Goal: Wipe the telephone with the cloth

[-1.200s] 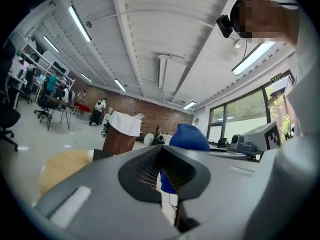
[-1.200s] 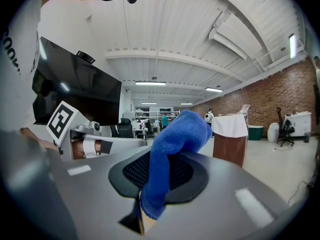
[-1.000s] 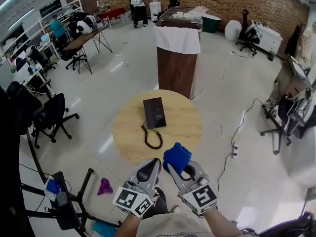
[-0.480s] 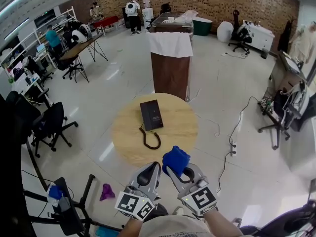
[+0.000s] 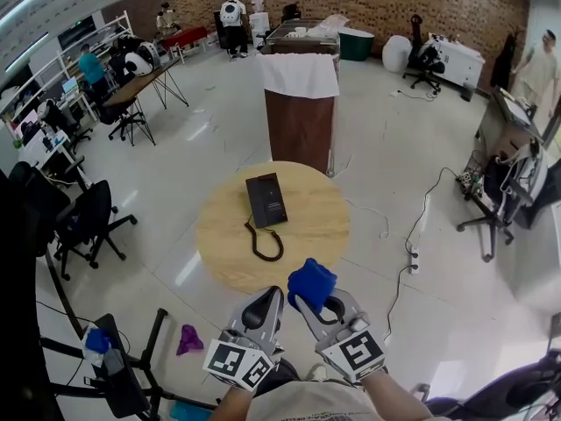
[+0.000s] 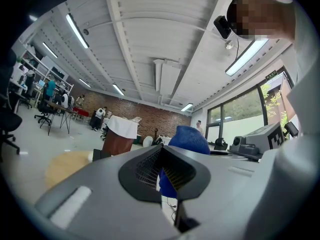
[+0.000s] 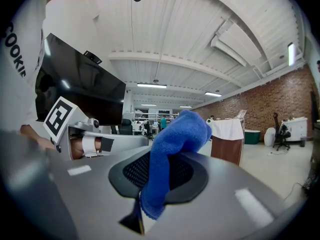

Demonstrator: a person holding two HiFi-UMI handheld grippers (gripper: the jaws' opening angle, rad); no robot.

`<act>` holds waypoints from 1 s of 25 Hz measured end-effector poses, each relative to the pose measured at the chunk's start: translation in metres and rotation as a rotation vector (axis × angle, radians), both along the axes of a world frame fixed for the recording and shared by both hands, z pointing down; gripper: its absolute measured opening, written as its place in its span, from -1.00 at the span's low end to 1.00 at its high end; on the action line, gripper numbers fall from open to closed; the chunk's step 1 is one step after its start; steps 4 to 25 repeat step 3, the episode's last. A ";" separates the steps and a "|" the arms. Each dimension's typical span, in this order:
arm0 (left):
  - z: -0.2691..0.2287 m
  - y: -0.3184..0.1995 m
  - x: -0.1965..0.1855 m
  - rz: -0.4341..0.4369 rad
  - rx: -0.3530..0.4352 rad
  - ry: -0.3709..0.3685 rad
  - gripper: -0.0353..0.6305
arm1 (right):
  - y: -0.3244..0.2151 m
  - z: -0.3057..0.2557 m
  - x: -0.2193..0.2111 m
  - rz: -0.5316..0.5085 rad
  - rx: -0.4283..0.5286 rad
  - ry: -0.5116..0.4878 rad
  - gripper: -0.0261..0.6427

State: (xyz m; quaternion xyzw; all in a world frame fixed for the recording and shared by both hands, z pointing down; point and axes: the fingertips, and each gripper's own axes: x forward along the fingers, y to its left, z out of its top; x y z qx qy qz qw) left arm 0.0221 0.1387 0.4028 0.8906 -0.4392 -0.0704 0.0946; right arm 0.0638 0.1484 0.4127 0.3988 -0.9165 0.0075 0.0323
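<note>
Right tongs (image 5: 303, 302) clamp blue cloth (image 5: 312, 281), facing round wooden table (image 5: 317, 222).

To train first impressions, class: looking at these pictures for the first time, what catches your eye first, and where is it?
The bright blue cloth stands out first, pinched in the right claw at the bottom centre of the head view. Next comes the dark telephone, lying with its curled cord on the round wooden table just beyond. The left claw, beside the cloth, is shut and holds nothing.
</note>
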 end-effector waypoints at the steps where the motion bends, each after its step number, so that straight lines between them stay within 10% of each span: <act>1: 0.001 0.000 0.001 0.001 -0.002 0.002 -0.89 | 0.000 0.000 0.001 0.000 0.000 0.001 -0.74; 25: 0.003 0.001 0.003 0.002 -0.006 0.006 -0.89 | 0.001 0.001 0.002 0.000 0.000 0.003 -0.74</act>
